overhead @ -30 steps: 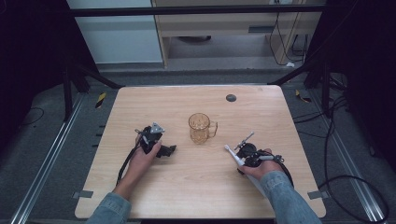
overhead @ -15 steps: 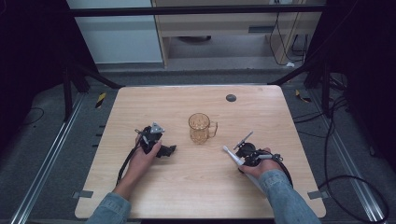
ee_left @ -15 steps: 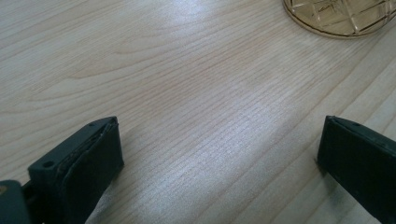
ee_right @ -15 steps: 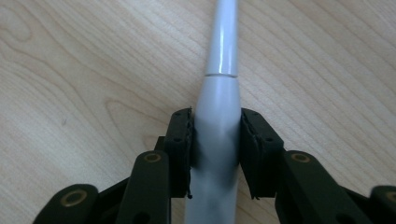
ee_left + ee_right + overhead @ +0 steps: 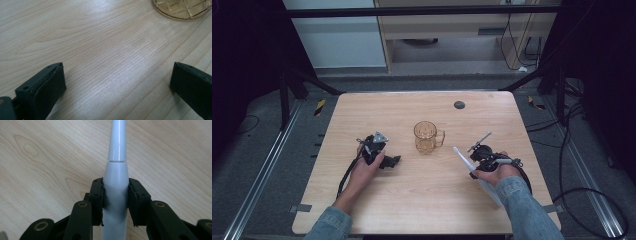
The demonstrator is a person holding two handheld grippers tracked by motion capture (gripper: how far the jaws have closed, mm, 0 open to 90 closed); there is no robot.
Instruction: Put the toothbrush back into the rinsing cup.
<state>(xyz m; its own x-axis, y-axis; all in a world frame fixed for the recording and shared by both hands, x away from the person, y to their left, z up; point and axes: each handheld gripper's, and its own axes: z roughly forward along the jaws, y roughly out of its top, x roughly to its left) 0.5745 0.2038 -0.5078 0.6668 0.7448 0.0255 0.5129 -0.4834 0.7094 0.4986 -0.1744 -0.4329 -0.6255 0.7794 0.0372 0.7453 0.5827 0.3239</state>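
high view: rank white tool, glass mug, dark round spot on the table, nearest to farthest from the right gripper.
From the right gripper:
1. White tool, clamped between its jaws, tip pointing toward the mug.
2. Glass mug, mid-table, to the gripper's left and a little farther back.
3. Dark round spot, near the table's far edge.

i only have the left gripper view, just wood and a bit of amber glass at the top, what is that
Observer: A glass mug with a handle, standing upright mid-table.
Operator: is my left tool holding anything
Observer: No; the left tool is open, low over the table beside the mug.
Operator: and the right one
Observer: The right tool is shut on a white stick, its thin end pointing roughly toward the mug.
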